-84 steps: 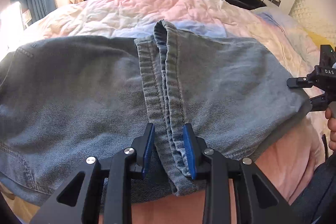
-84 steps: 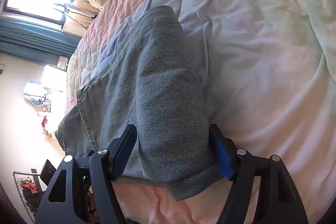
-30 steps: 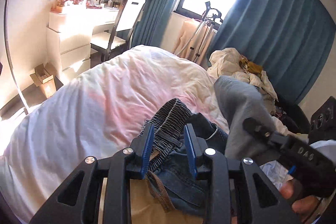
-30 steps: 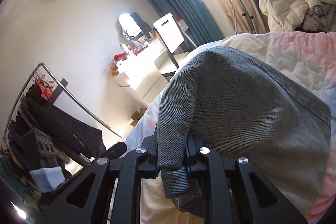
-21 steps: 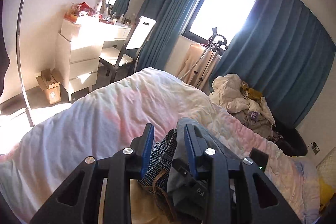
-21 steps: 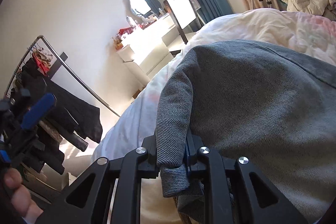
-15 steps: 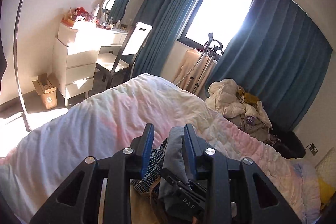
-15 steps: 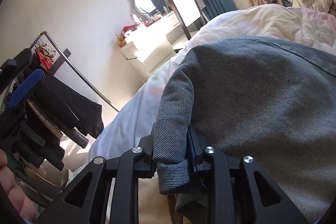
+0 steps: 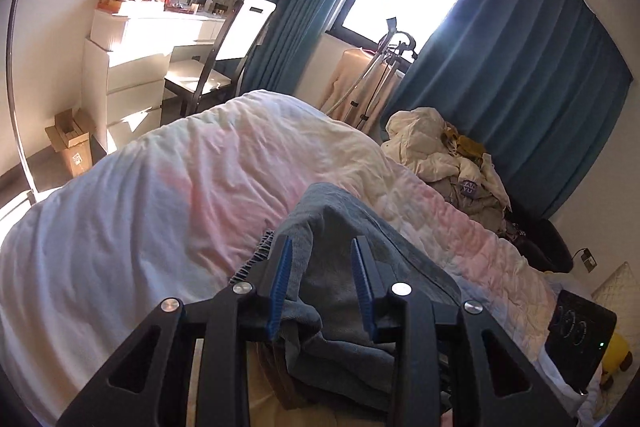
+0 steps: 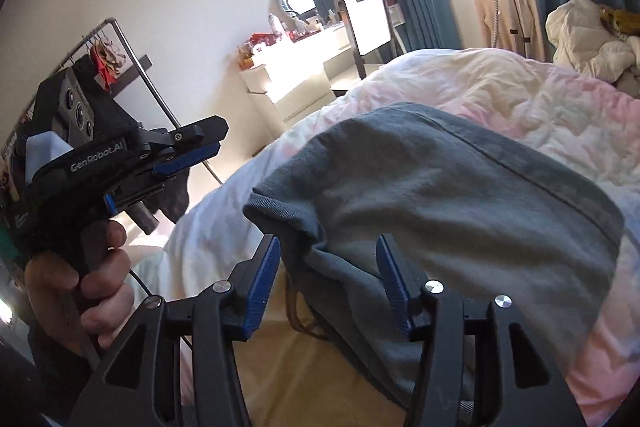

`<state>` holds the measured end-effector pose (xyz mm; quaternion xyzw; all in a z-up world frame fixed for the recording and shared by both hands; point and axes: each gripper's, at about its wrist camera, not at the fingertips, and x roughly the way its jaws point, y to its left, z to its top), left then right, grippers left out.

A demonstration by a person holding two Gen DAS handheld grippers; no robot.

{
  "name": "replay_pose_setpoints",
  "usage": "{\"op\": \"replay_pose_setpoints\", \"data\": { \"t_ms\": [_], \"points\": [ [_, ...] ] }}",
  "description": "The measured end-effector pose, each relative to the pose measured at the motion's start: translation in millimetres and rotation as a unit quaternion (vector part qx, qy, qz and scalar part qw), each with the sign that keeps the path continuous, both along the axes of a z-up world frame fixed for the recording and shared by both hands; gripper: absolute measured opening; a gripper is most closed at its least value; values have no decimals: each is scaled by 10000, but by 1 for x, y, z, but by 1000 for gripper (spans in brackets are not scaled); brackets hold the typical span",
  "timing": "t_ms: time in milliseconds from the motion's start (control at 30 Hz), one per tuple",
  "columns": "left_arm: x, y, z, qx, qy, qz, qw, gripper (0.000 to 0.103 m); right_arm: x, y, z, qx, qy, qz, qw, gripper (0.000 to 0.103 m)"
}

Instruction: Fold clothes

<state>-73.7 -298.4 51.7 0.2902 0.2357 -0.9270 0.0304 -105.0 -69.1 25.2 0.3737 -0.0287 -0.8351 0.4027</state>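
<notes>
Garment: folded jeans (image 10: pixel 460 211), grey-blue denim, lying in a compact stack at the near edge of the bed; also seen between the fingers in the left wrist view (image 9: pixel 340 291).
Support: bed duvet (image 9: pixel 160 195), pale pink and white, rumpled; the bundle rests on it.
Right gripper (image 10: pixel 326 277): jaws spread wide, the blue pads standing either side of the bundle's near corner, gripping nothing.
Left gripper (image 9: pixel 320 279): in its own view the jaws stand parted with denim between them; pads look clear of the cloth, though the fisheye makes contact hard to rule out. In the right wrist view it (image 10: pixel 188 151) is held up off to the side, apart from the jeans.
Change: half a second ago the right jaws were pinched on a denim fold; now they have let go. The left jaws have widened too.
Meaning: the fold looks to have been laid down and released; this garment is probably finished or needs only a last tidy.
Bundle detail: a darker ribbed waistband (image 9: pixel 256 259) peeps out at the stack's left side.
Background: heap of cream clothes (image 9: pixel 448 151) at the far side of the bed, likely next in line.
</notes>
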Motion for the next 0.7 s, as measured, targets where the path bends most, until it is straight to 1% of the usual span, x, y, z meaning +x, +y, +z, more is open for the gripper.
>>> {"op": "replay_pose_setpoints", "data": {
  "t_ms": [133, 267, 367, 500, 600, 700],
  "points": [
    [-3, 10, -27, -12, -368, -4, 9993, 31, 13, 46, -10, 482, 86, -282, 9984, 52],
    [2, 13, -36, -9, -458, 69, 9989, 31, 14, 75, -24, 644, 6, -554, 9964, 53],
    [5, 9, -43, 99, -573, 215, 9981, 31, 12, 80, -34, 718, 23, -599, 9956, 54],
    [17, 11, -55, 182, -706, 378, 9966, 31, 18, 75, -48, 878, 161, -424, 9951, 54],
    [20, 15, -62, 205, -812, 334, 9959, 31, 22, 69, -55, 1037, 427, -320, 9932, 54],
    [14, 17, -70, 104, -991, 444, 9940, 31, 22, 63, -59, 1222, 647, -215, 9902, 54]
  ]
}}
